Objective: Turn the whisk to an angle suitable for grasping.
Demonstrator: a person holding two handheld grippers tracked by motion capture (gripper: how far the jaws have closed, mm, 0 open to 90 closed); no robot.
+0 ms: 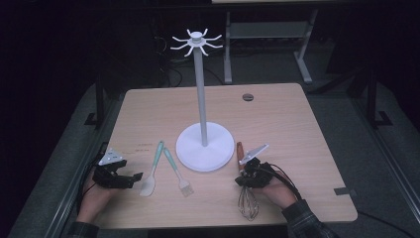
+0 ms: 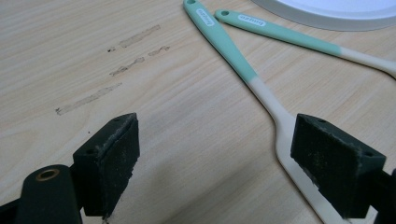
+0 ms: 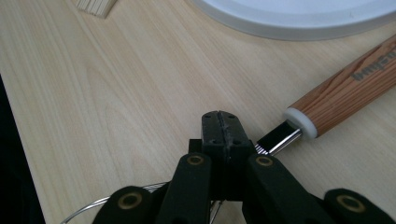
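High view, worktop: a pale wooden worktop (image 1: pixel 148 106) is standing in a dark room, with grey floor showing around it.
High view, stand: a white hook stand (image 1: pixel 204 145) is rising from a round base at the middle, its hooks hanging bare.
High view, whisk: a wire whisk (image 1: pixel 246 194) with a wooden handle is lying just right of the base, handle pointing away, wires toward the person.
High view, right claw: the right claw (image 1: pixel 246 174) is hovering over the whisk's neck.
High view, left claw: the left claw (image 1: pixel 132 177) is resting beside a mint-handled spatula (image 1: pixel 151 171) and a brush (image 1: pixel 177 170).
Left gripper view: the left claw (image 2: pixel 215 158) is standing released, wide, jaws empty, over the spatula (image 2: pixel 243 70).
Right gripper view: the right claw (image 3: pixel 219 128) is sitting clenched, pads pressed together on nothing, just beside the whisk (image 3: pixel 345 93) where metal meets wood.
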